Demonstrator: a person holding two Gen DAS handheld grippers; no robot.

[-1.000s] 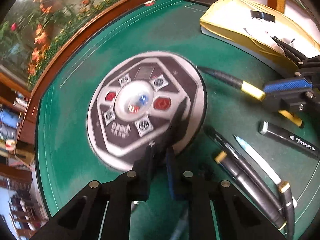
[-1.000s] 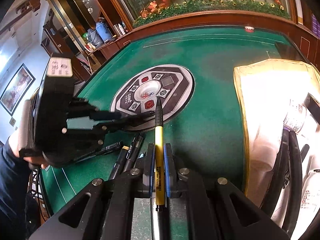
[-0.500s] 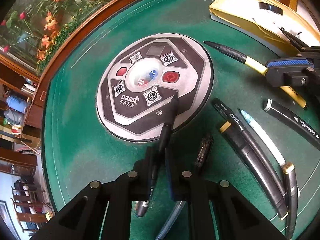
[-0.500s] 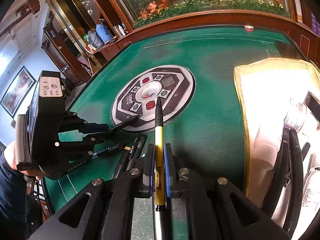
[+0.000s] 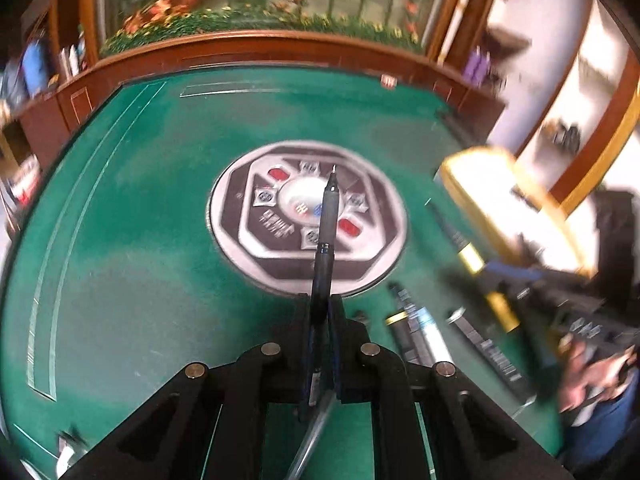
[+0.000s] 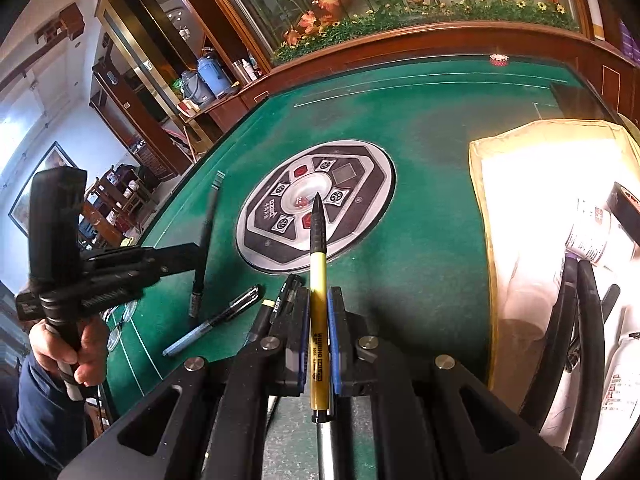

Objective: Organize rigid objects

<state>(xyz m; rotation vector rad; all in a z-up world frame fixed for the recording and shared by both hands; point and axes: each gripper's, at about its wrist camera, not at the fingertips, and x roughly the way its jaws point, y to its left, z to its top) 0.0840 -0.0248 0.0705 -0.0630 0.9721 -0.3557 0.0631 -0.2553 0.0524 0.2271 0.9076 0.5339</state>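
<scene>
Black pen: slim black ballpoint pen [image 5: 326, 236] clamped in the left gripper [image 5: 322, 312], lifted clear of the green felt table [image 5: 132, 240], tip pointing over the round grey-and-black dice console [image 5: 272, 248] at the table's centre.
Left gripper: jaws closed tight on the black pen, its barrel running back between them; seen from the right wrist [image 6: 176, 256], the pen hangs tilted from the fingers above the felt.
Yellow pen: yellow-barrelled pen with black ribbed grip [image 6: 318, 280], held in the right gripper [image 6: 318, 300], tip toward the console.
Right gripper: jaws pinched on the yellow pen.
Loose pens: several dark pens [image 6: 288, 296] and a light blue pen [image 6: 208, 326] lying on the felt just ahead of the right gripper.
Pouch: yellow-edged fabric pouch [image 6: 486, 216] on the felt's right side, contents overexposed.
Left view: blurred.
</scene>
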